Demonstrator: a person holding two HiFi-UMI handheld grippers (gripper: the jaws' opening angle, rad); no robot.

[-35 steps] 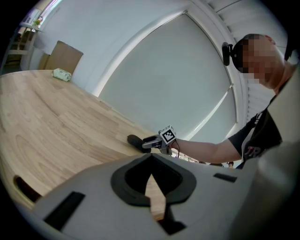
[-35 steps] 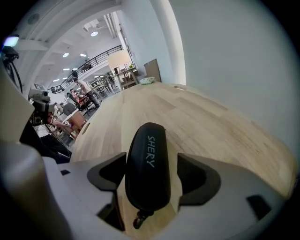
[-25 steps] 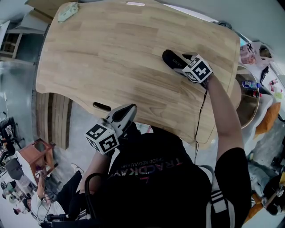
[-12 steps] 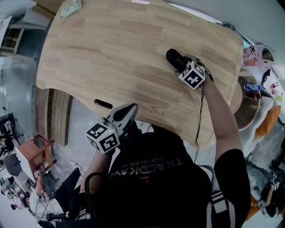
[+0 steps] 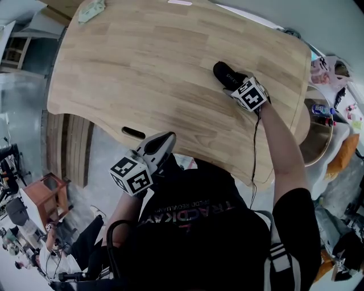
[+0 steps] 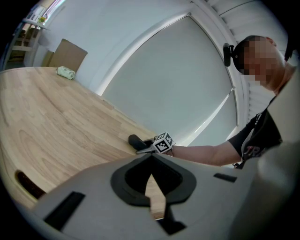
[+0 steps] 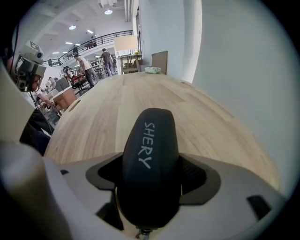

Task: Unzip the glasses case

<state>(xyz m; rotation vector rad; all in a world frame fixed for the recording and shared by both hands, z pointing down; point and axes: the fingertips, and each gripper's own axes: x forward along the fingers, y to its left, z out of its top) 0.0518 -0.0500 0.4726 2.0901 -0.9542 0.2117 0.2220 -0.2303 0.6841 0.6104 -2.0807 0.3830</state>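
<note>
Right claw [image 5: 238,84] jaws just opening wide, straddling case [image 7: 150,154], not pinching; case axis running toward 12 o'clock. Left claw [image 6: 151,171] closed, hanging farther off.

A pale wooden table [image 5: 142,68] stands beside a white wall [image 7: 243,70], ceiling lights [image 7: 108,11] glowing over the hall behind

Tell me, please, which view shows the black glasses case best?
The right gripper view: the glasses case fills its middle, lettering legible, between the right gripper's jaws, which have just been opening. The head view shows it small and partly covered; the left gripper view, only a distant dark end.
</note>
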